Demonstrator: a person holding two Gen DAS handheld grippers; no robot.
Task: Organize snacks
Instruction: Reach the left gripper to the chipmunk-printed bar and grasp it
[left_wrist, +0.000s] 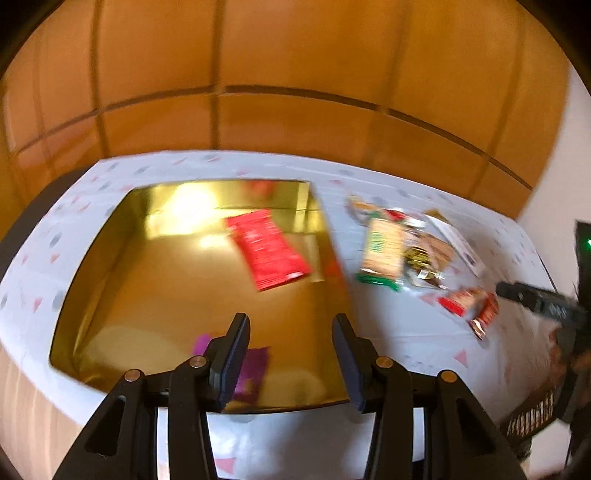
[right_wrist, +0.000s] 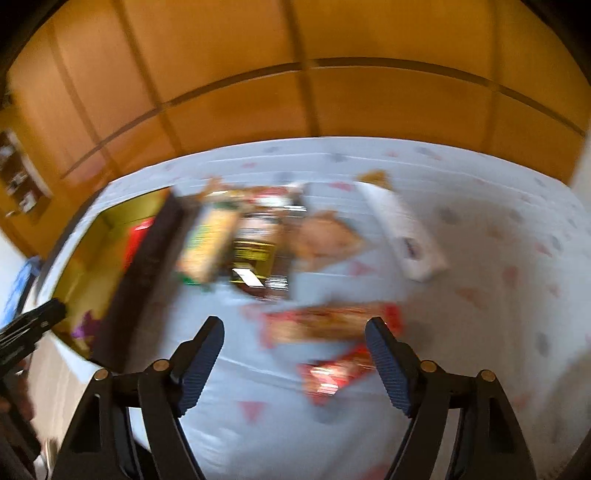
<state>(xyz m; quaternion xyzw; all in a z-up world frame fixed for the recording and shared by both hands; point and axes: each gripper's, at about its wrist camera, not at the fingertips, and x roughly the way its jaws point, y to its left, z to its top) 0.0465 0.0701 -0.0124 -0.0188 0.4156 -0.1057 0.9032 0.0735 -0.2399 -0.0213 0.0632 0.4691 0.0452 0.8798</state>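
A gold-lined box (left_wrist: 166, 295) sits on the left of the table. A red packet (left_wrist: 267, 253) lies in its far part and a purple packet (left_wrist: 251, 373) near its front wall. My left gripper (left_wrist: 291, 319) hangs open over the box's front right, with nothing between its fingers. A pile of mixed snacks (right_wrist: 251, 236) lies right of the box, with a long white packet (right_wrist: 406, 229) beside it. My right gripper (right_wrist: 294, 322) stands open above two red wrapped snacks (right_wrist: 321, 325) on the cloth, blurred. One of its fingers (left_wrist: 532, 299) shows in the left wrist view.
The table wears a white cloth (right_wrist: 480, 258) with pink triangles and grey dots. Wooden wall panels (left_wrist: 295, 74) stand right behind it. The box's dark outer wall (right_wrist: 147, 266) separates the box from the pile. A shelf (right_wrist: 18, 177) is at far left.
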